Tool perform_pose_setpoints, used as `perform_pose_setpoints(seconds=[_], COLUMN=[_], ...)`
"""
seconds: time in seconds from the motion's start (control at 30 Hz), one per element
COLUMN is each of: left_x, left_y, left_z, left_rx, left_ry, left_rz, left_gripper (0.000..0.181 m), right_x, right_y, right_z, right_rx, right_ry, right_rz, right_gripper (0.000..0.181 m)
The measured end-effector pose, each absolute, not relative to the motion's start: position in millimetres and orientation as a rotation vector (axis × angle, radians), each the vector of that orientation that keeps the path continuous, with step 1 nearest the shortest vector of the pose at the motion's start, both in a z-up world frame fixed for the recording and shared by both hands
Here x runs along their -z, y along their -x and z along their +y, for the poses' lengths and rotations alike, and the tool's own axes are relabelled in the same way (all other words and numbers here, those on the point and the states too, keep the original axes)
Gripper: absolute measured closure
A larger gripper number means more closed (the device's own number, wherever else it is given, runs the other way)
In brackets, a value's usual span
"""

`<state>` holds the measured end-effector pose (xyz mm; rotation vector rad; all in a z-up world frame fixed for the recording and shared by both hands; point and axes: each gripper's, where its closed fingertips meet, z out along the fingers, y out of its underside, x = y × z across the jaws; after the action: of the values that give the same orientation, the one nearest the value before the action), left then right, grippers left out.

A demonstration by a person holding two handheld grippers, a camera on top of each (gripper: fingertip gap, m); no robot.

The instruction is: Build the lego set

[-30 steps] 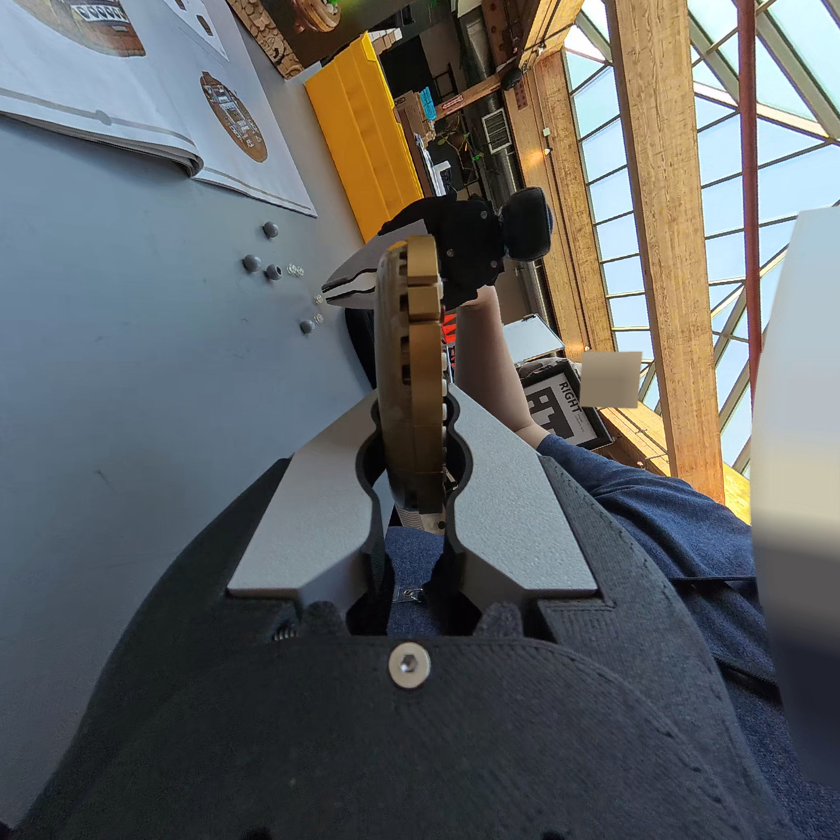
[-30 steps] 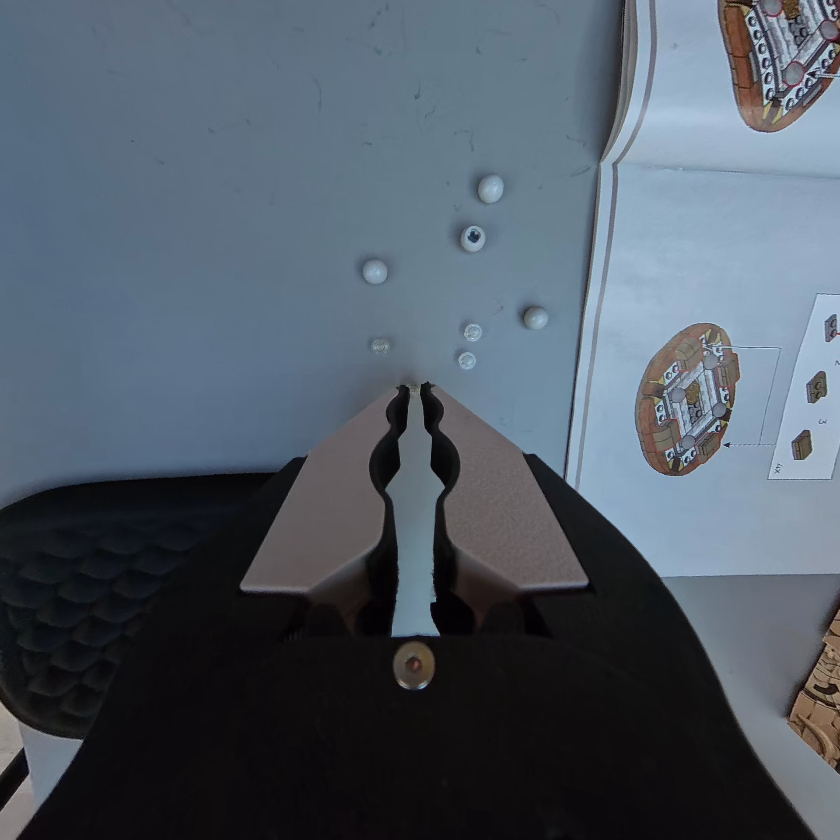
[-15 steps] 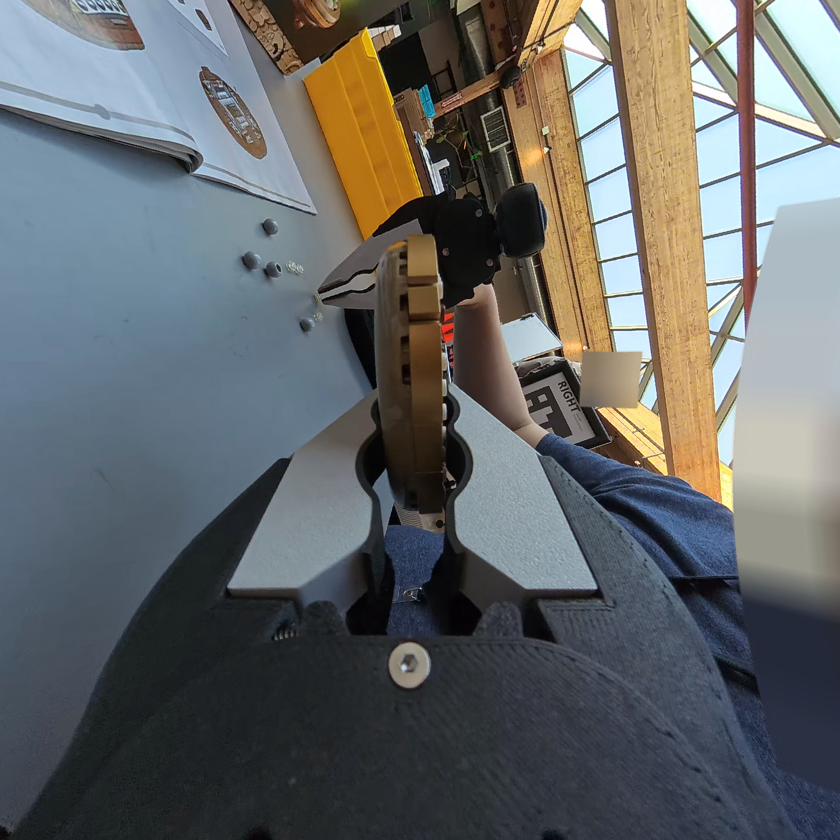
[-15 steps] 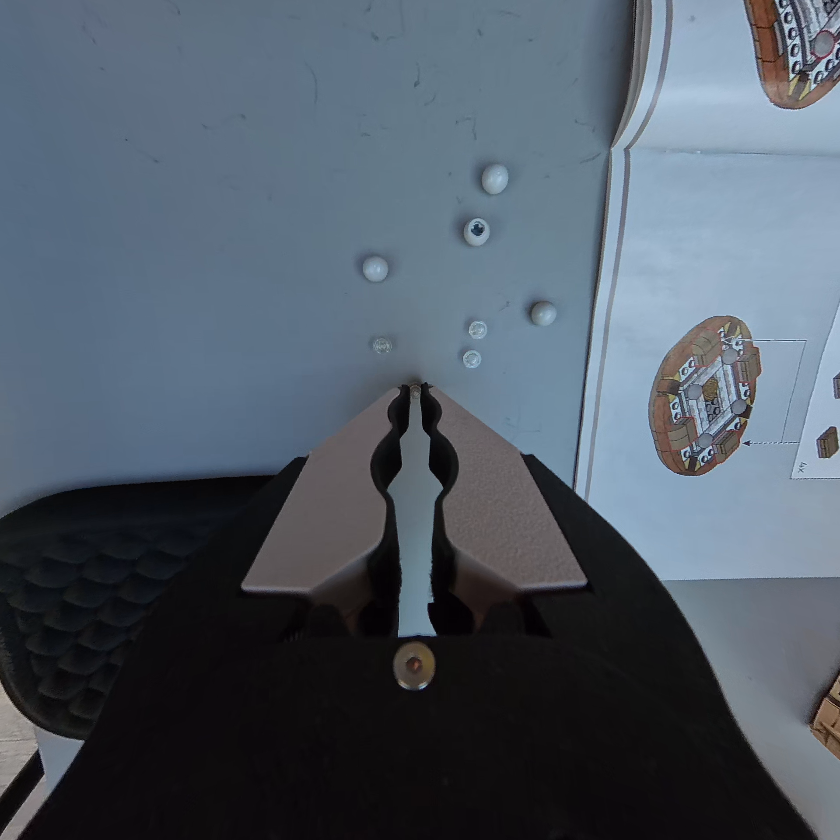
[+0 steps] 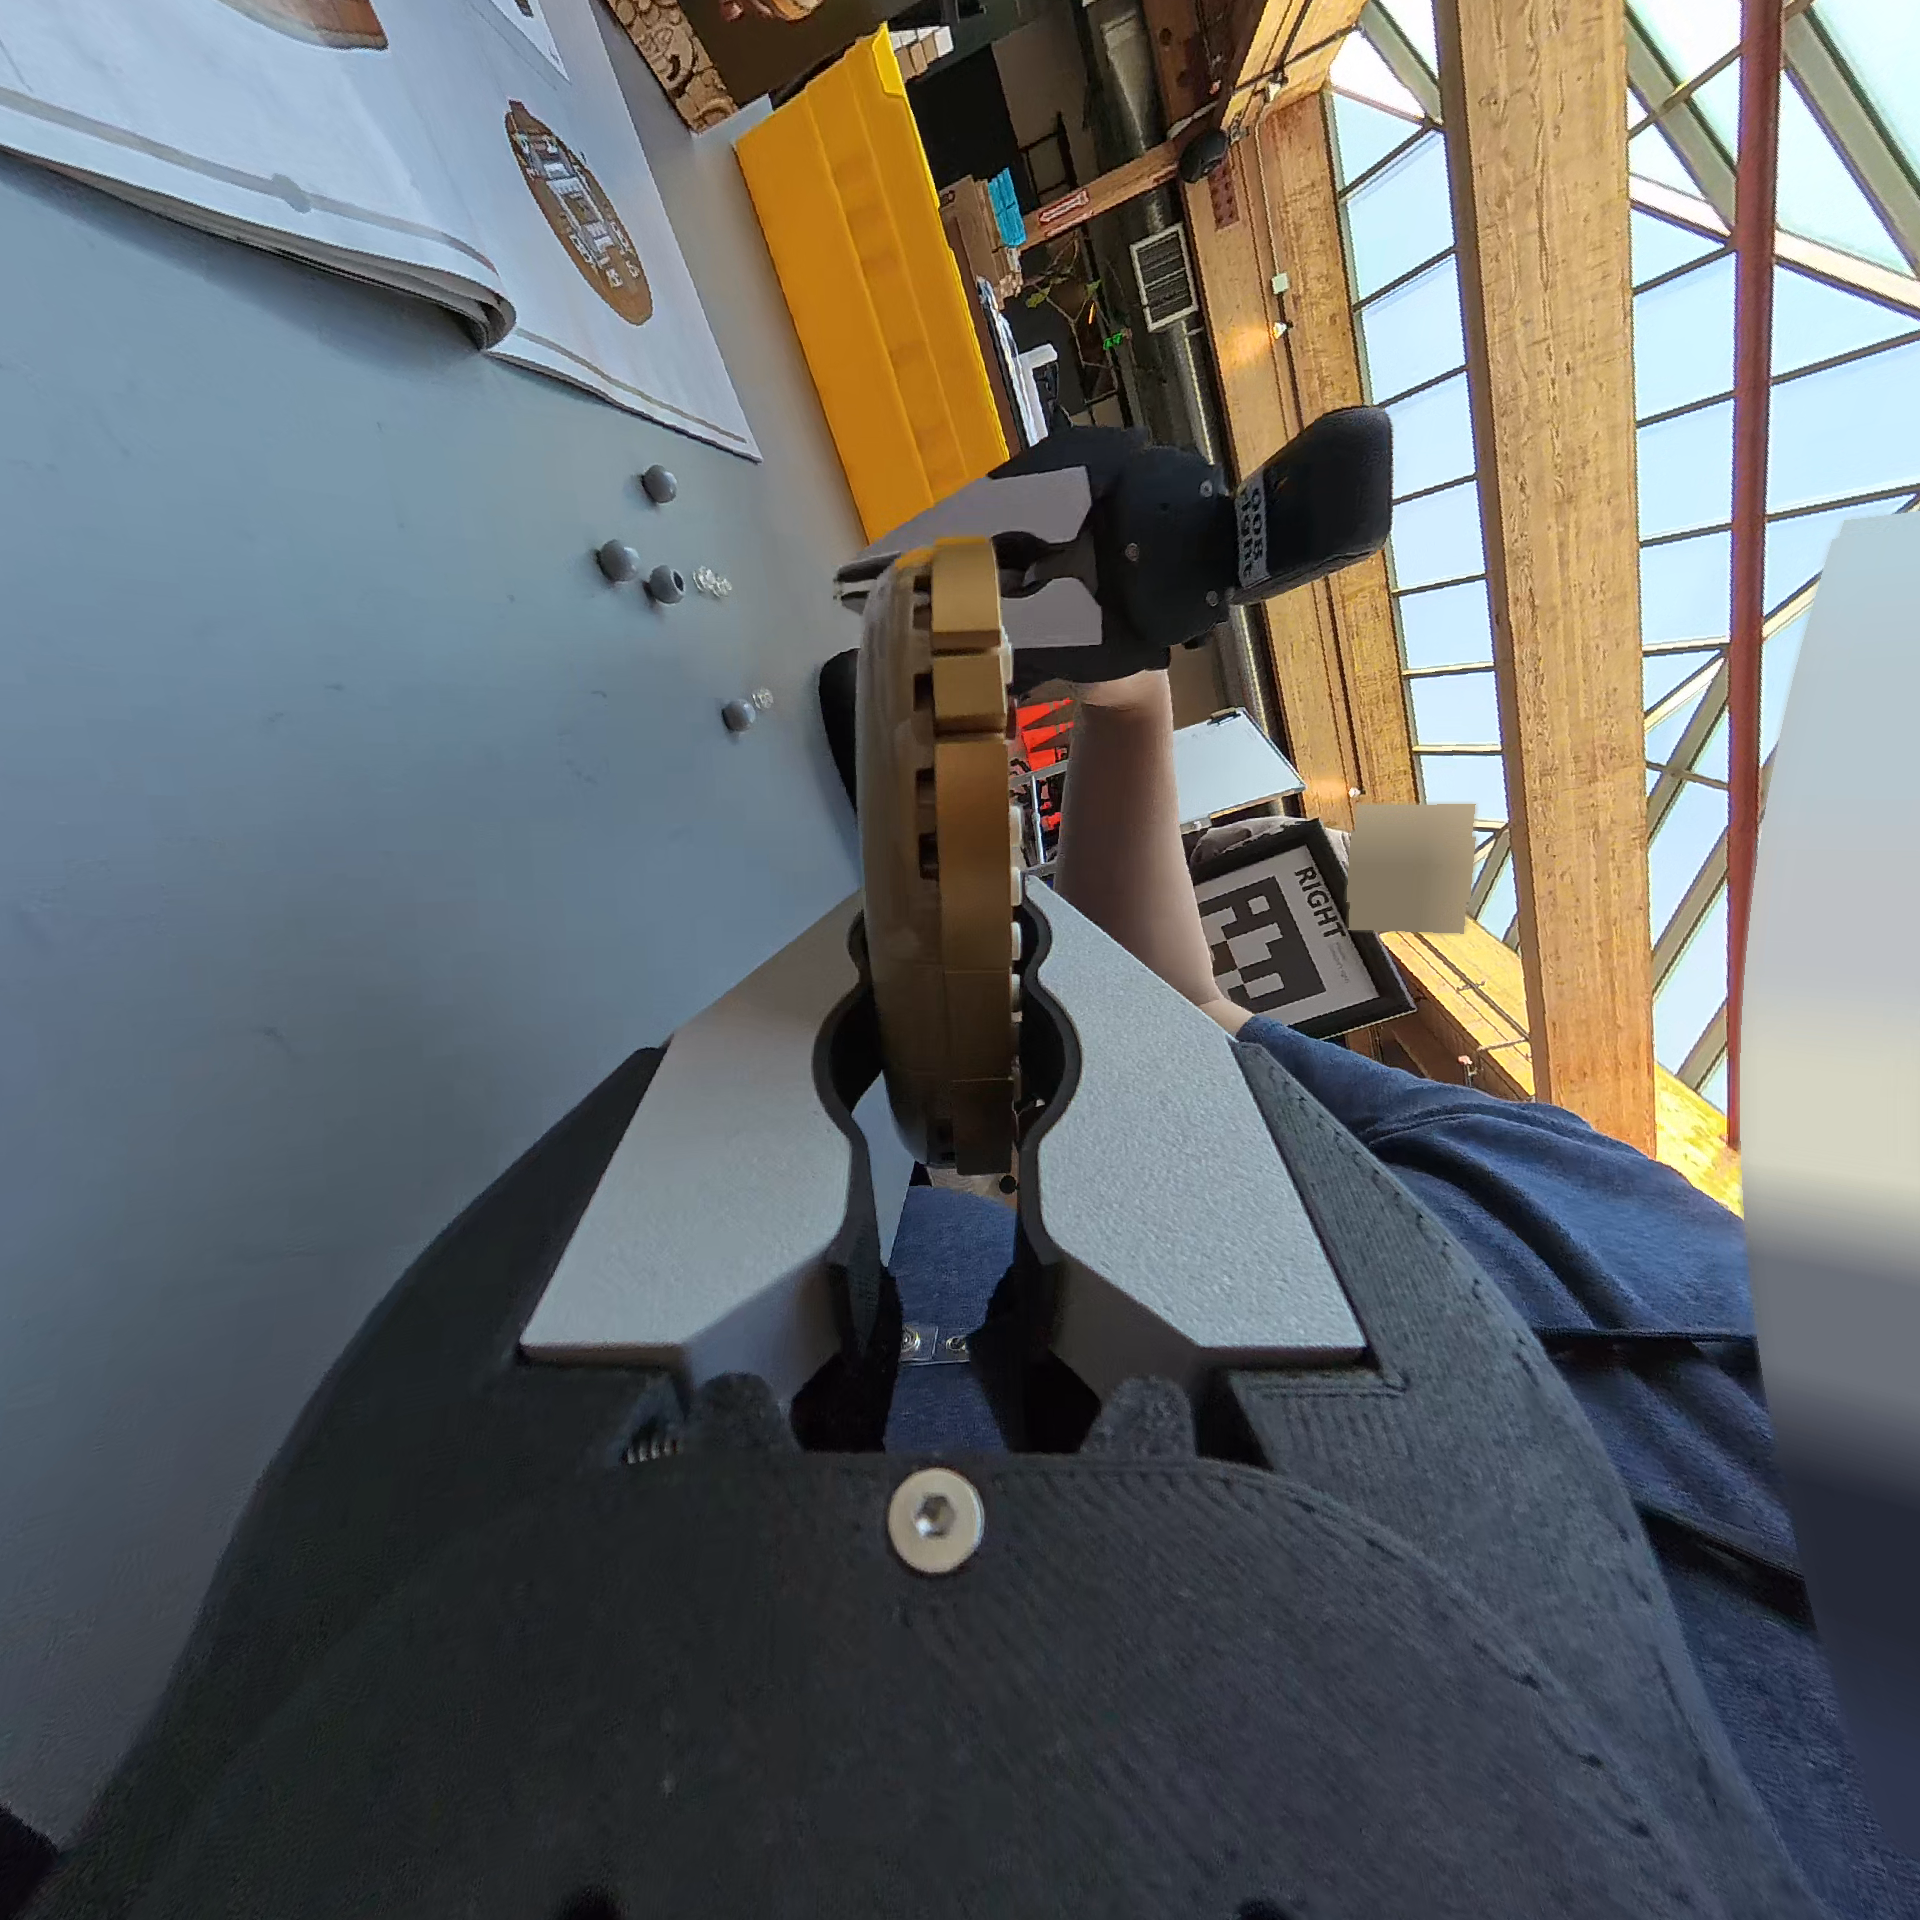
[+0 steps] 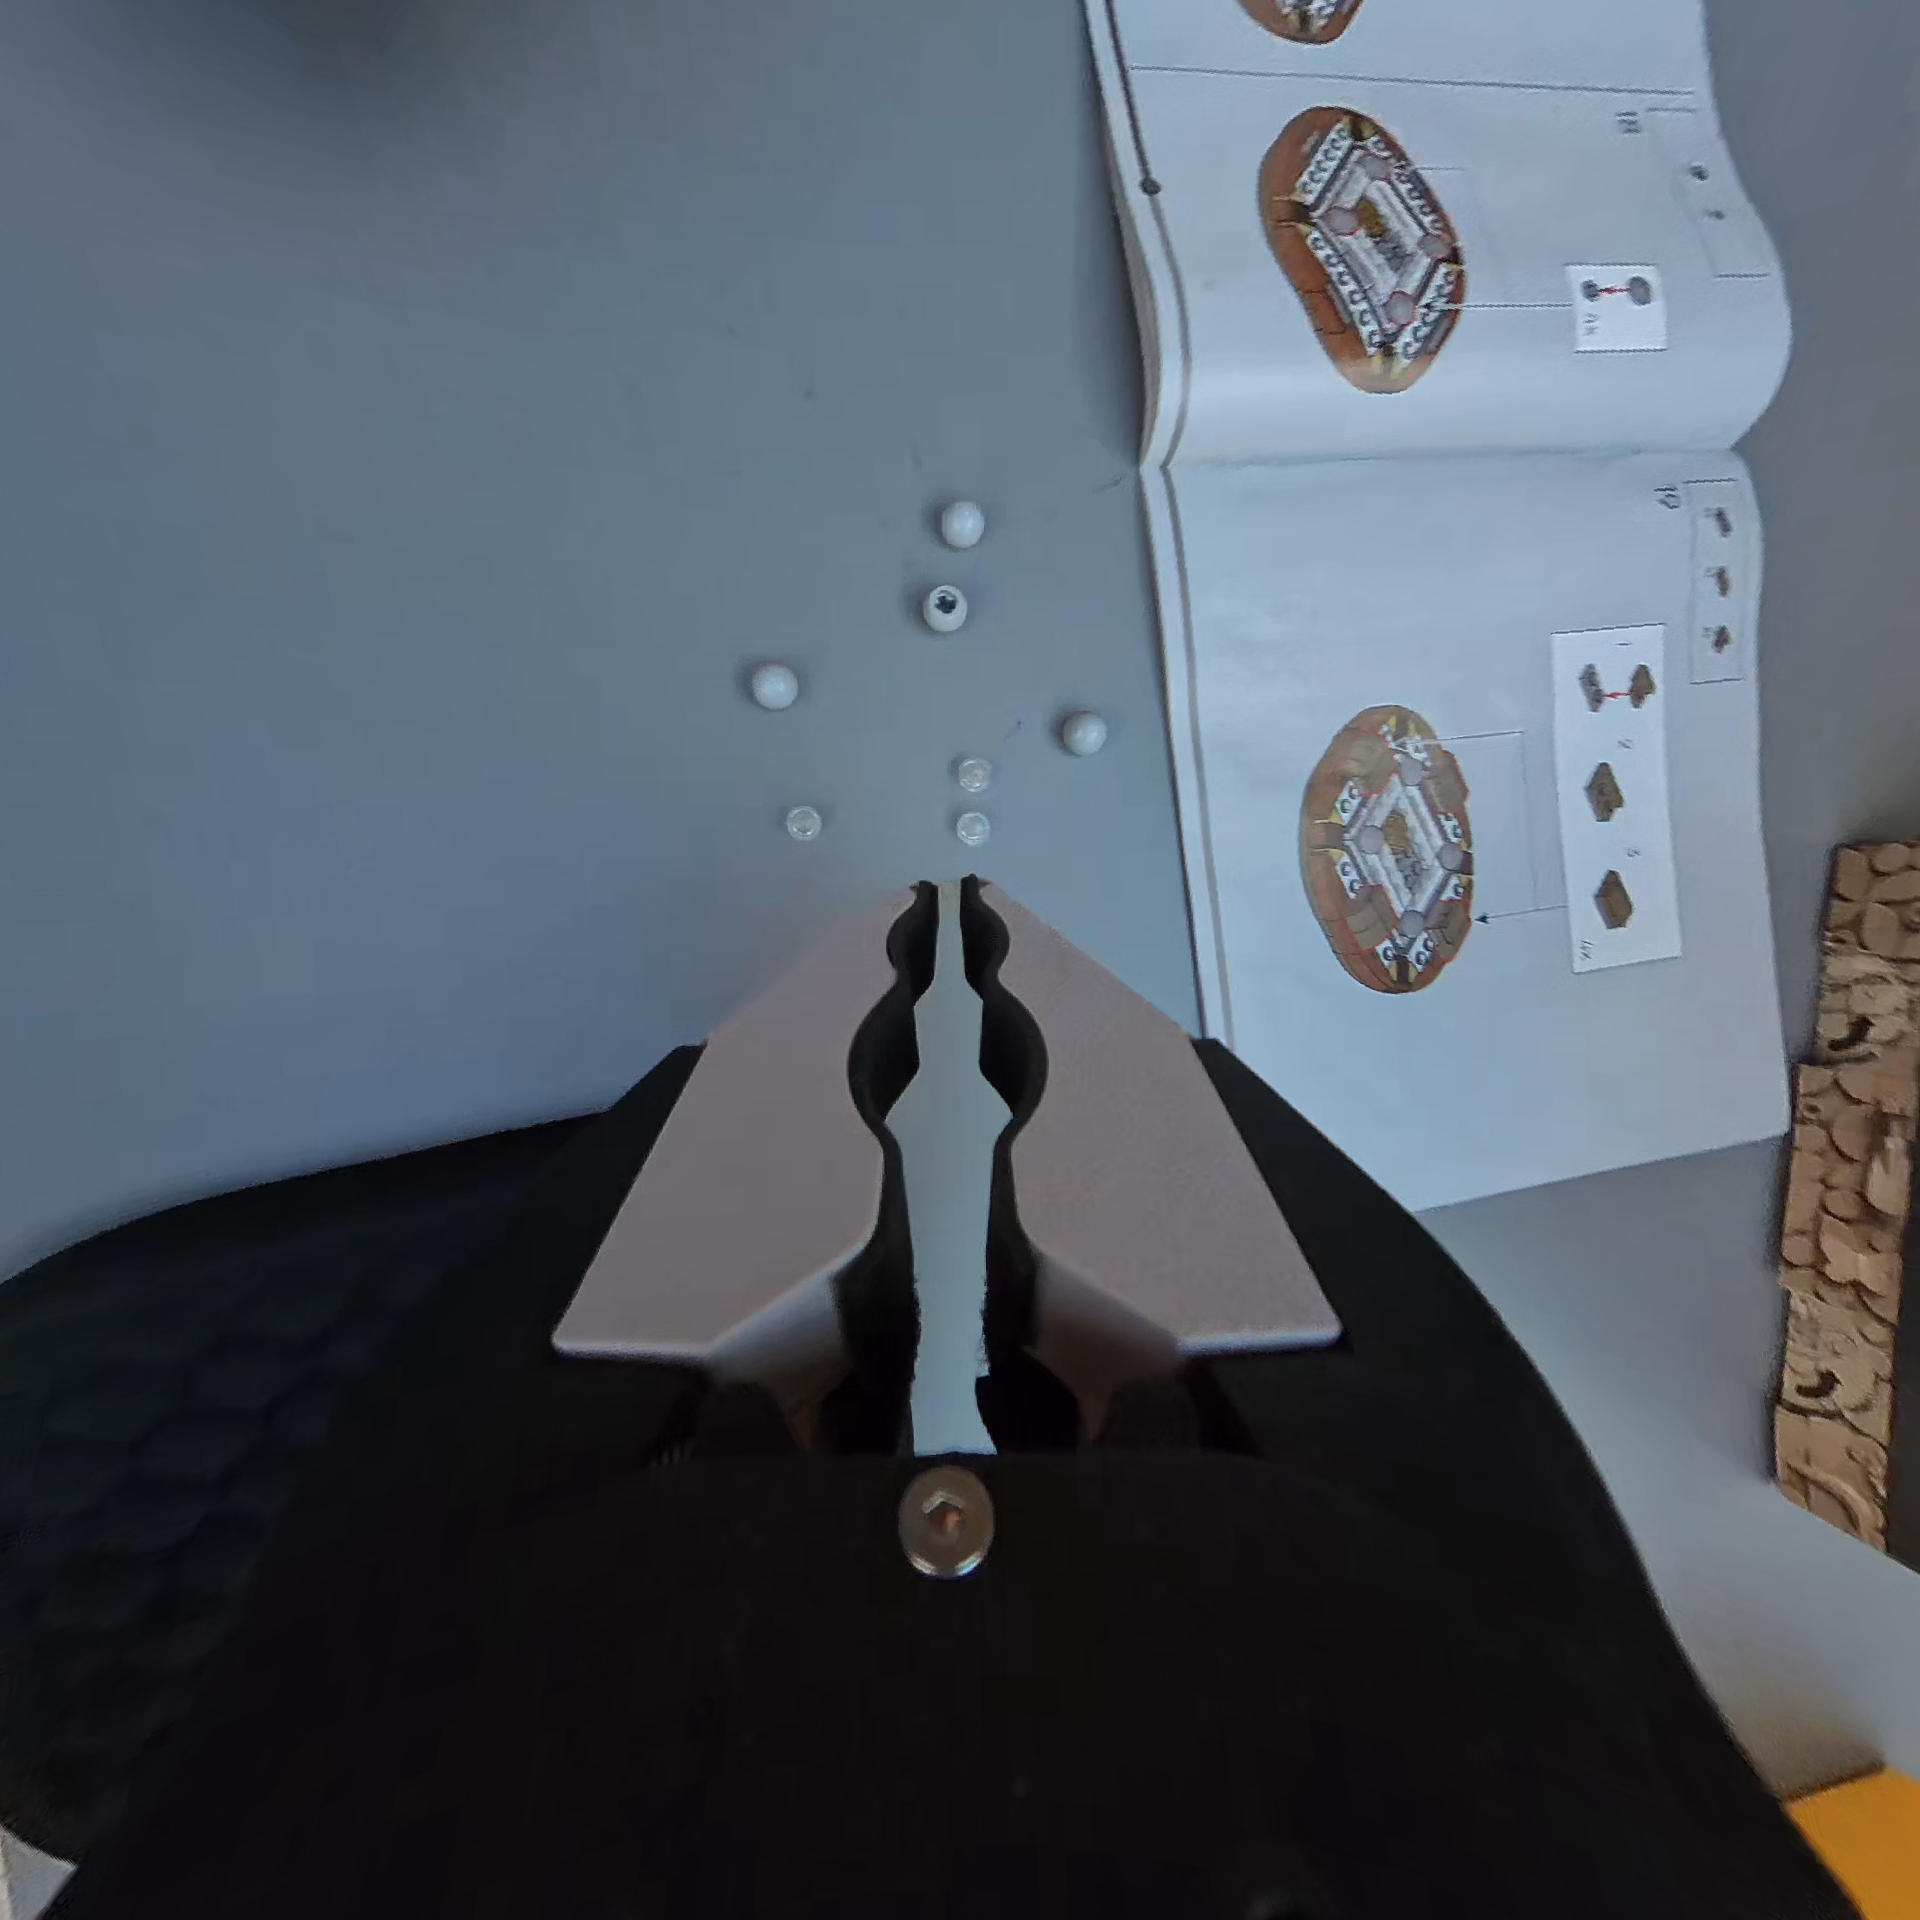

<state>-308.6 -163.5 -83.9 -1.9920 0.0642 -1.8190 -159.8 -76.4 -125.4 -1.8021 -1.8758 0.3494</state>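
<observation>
Left gripper is pinching the round tan-brown lego disc on edge above the table. Right gripper is nearly pressed together; can't tell if it's carrying anything. White balls and clear studs are sitting loose, so plenty left.

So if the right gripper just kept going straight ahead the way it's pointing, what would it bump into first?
Probably the small clear round stud lying on the grey table just beyond the right gripper, though its height above the table is unclear.

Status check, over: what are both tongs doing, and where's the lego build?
Left tongs shut on round brown lego build, held on edge above table. Right tongs nearly closed, grip unclear, raised over loose studs. Nothing in the way.
</observation>
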Motion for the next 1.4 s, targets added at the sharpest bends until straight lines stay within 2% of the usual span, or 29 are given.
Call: perform_pose_setpoints(seconds=[0.13, 0.33, 0.53, 1.4], left_x=[87, 88, 86, 91], left_y=[304, 297, 292, 279], left_z=[-163, -161, -161, -168], left_rx=[1.798, 1.786, 1.78, 1.753], left_ry=[2.019, 2.029, 2.028, 2.099], left_rz=[0.092, 0.116, 0.14, 0.206], left_gripper=[0.162, 0.162, 0.162, 0.162], right_x=[108, 54, 26, 59], right_y=[160, 209, 252, 322], right_z=[-76, -107, -136, -153], right_rx=[-0.323, -0.262, -0.309, -0.391], right_ry=[1.781, 1.519, 1.387, 1.428], right_rz=[-1.826, -1.847, -1.83, -2.008], right_gripper=[0.178, 0.177, 0.177, 0.177])
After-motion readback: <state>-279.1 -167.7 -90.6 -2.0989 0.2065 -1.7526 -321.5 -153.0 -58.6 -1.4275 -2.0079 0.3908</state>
